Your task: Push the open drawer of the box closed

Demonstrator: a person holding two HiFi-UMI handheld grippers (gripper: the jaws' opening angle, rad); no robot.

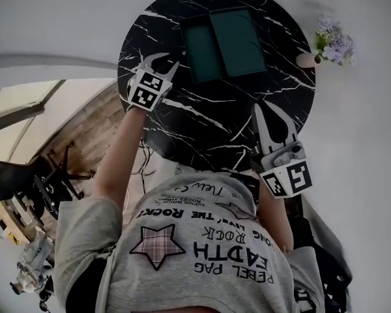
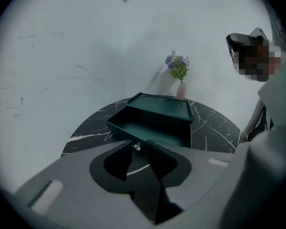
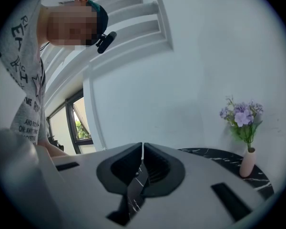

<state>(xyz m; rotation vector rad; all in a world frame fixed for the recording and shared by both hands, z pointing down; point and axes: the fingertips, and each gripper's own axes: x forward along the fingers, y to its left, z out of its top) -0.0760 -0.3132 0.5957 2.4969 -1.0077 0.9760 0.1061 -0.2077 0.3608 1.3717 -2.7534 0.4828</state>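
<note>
Left fingers (image 2: 109, 151) parted; drawer knob (image 2: 137, 147) just beyond.

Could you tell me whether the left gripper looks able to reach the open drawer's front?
Probably yes: the left gripper points at the front of the drawer, its knob showing between the parted jaws, with only bare table between them.

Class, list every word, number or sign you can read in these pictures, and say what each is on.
"EARTH": large print on grey T-shirt.
"THE ROCK!": curved line on the same T-shirt.
Remaining shirt lines: too distorted to read.
Marker cubes: square codes, no letters.
Box, table, vase: no text.
</note>
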